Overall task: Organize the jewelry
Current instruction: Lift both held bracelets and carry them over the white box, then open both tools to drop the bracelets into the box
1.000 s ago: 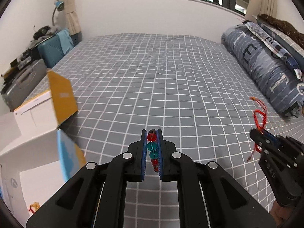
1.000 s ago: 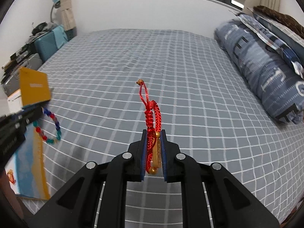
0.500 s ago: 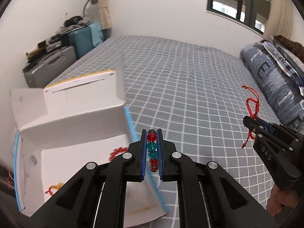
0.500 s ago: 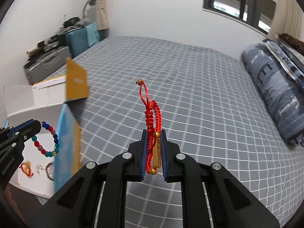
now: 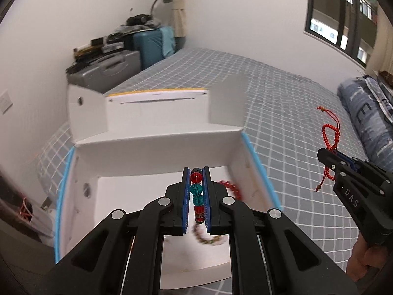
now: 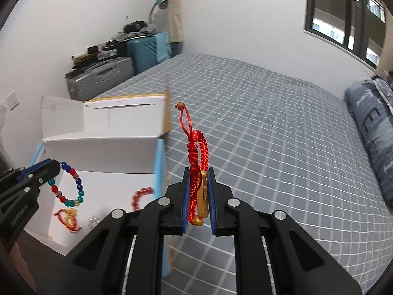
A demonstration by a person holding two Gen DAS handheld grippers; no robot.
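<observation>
My left gripper is shut on a bracelet of red, teal and blue beads and holds it over the open white box; the bracelet also shows hanging in the right wrist view. My right gripper is shut on a red cord bracelet with a gold bar, held above the bed right of the box; it shows in the left wrist view. Inside the box lie a red bead bracelet, a red-and-gold cord bracelet and small silver pieces.
The box has raised flaps and a blue rim, and sits at the left edge of the grey checked bed. Suitcases stand by the wall behind it. A blue pillow lies at the right.
Both grippers swung left towards the box. My left gripper moved from above the bed to over the box's inside. Both keep their bracelets.
</observation>
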